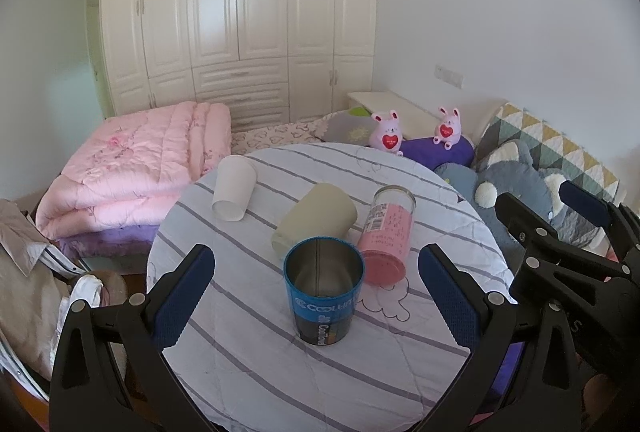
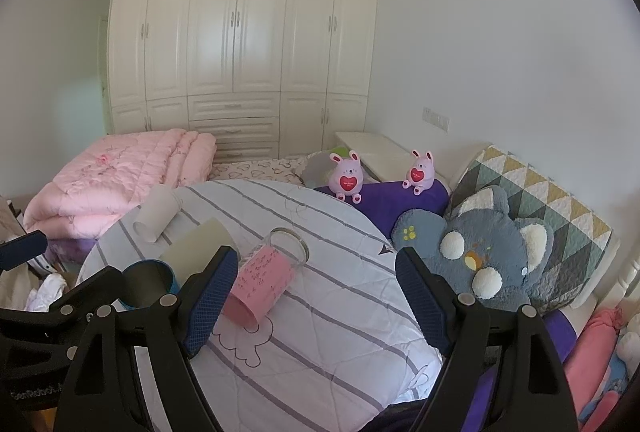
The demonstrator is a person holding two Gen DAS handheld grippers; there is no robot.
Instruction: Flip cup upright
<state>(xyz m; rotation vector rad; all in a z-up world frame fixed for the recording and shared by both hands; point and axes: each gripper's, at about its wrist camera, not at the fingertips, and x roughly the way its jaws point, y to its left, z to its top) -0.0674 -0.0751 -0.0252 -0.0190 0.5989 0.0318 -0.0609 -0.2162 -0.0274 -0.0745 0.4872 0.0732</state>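
Note:
Several cups sit on a round table [image 1: 280, 372] covered in a striped cloth. A blue metal cup [image 1: 323, 290] stands upright between the open fingers of my left gripper [image 1: 318, 298], untouched. Behind it lie a beige cup [image 1: 314, 222], a white cup [image 1: 234, 187] and a clear cup with a pink label [image 1: 388, 236], all on their sides. In the right wrist view my right gripper [image 2: 316, 302] is open and empty; the pink-label cup [image 2: 266, 278] lies just by its left finger, with the beige cup [image 2: 198, 246], blue cup [image 2: 150, 286] and white cup [image 2: 156, 213] further left.
A bed surrounds the table, with a folded pink quilt [image 1: 132, 171], two pink bunny toys [image 1: 386, 133], a purple pillow [image 1: 436, 151] and a grey plush [image 2: 484, 256] at the right. Clothes [image 1: 32, 272] are piled at the left. A white wardrobe [image 1: 240, 11] fills the back wall.

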